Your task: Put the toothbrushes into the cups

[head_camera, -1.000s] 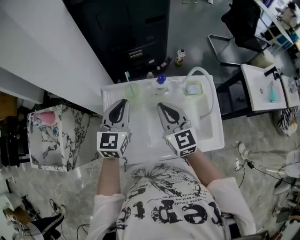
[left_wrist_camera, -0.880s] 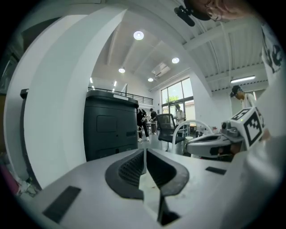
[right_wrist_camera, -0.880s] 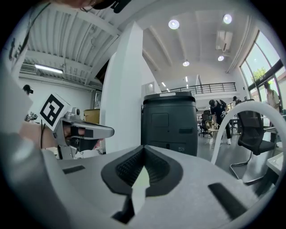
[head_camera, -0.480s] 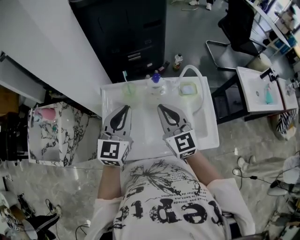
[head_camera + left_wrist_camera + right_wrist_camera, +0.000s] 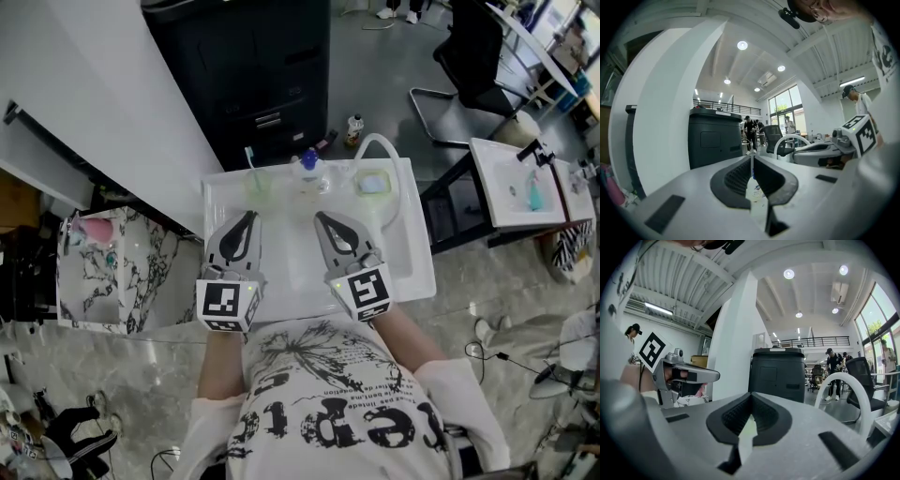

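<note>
A pale green cup (image 5: 259, 185) stands at the back left of the white table (image 5: 412, 253), with a toothbrush (image 5: 251, 157) upright in it. A second pale green cup (image 5: 372, 183) stands at the back right; I cannot make out what is in it. My left gripper (image 5: 248, 215) hovers level in front of the left cup, shut and empty. My right gripper (image 5: 321, 217) hovers beside it, also shut with nothing held. In the left gripper view the jaws of the left gripper (image 5: 753, 158) meet. In the right gripper view those of the right gripper (image 5: 751, 394) touch at the tips.
A blue-capped bottle (image 5: 308, 169) stands between the cups. A white hose (image 5: 380, 141) arches over the table's back right corner. A black cabinet (image 5: 262, 75) stands behind, a marble-patterned box (image 5: 103, 272) at the left, and another white table (image 5: 516, 178) at the right.
Both grippers have drawn back a little from the cups toward the person and risen. Both stay shut and empty.
</note>
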A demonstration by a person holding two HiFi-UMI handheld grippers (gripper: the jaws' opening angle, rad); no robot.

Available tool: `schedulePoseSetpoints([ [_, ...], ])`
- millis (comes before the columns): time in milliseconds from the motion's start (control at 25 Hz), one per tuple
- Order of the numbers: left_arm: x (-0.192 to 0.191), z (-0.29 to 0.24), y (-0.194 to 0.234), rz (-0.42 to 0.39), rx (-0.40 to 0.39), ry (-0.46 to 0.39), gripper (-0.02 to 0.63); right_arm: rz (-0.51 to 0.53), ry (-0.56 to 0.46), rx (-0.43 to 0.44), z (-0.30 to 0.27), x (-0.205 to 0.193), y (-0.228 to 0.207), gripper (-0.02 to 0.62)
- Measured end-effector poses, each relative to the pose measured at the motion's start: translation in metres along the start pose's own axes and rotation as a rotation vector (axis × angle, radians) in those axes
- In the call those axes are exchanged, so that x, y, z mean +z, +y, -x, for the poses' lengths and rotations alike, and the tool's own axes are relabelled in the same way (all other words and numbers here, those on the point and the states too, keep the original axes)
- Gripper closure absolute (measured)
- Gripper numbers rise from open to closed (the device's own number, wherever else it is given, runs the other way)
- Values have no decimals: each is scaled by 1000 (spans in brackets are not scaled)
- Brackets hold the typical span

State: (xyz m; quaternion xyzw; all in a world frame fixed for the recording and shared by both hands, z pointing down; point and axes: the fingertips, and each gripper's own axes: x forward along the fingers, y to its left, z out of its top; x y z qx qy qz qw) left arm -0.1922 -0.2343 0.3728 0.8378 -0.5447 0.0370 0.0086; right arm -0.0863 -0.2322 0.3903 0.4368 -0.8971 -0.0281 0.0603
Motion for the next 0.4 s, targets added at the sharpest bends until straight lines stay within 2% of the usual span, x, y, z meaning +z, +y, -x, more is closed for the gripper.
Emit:
schedulePoseSetpoints([
  [400, -1, -2, 5, 3, 3, -2, 581, 14, -26, -30, -3, 6, -6, 604],
])
